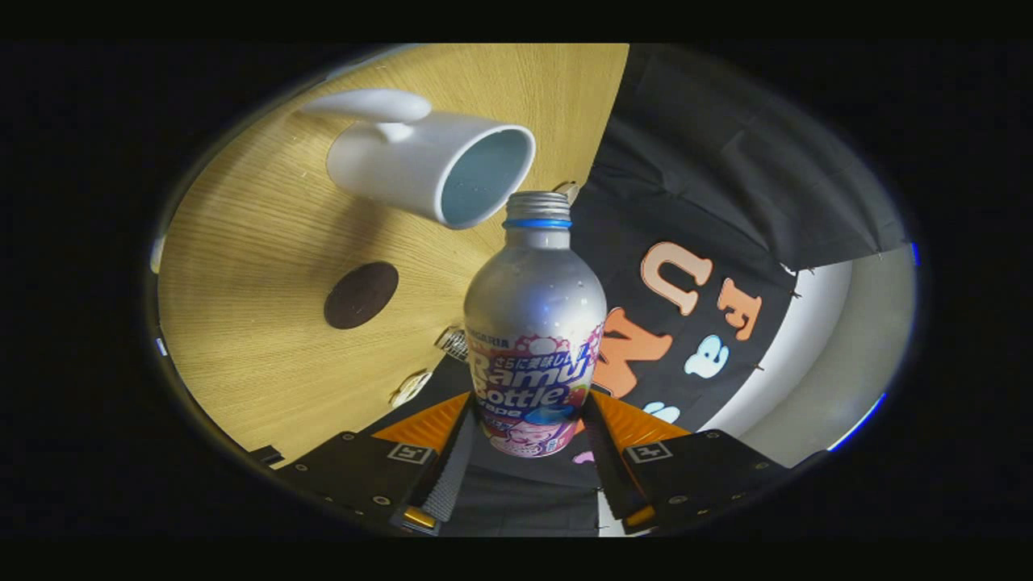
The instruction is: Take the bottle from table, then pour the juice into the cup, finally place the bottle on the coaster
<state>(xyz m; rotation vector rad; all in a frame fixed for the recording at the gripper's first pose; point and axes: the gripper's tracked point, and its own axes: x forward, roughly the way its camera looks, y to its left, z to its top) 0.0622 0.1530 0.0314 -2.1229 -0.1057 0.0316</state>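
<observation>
Gripper [529, 440]: fingers closed onto the lower body of the bottle [534, 339], one pressing each side. Bottle is uncapped and extends straight ahead from the fingers, its open neck just short of the rim of the white cup [432, 161]. Cup stands on the wooden table [242, 323], mouth facing the bottle. Dark round coaster [361, 294] lies on the table, left of the bottle, nothing on it.

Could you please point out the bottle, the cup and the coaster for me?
bottle [534, 307]: gripper view, bare shoulder above the label, held between the fingers.
cup [379, 165]: gripper view, outer wall near the handle.
coaster [361, 294]: gripper view, middle of the dark disc.
</observation>
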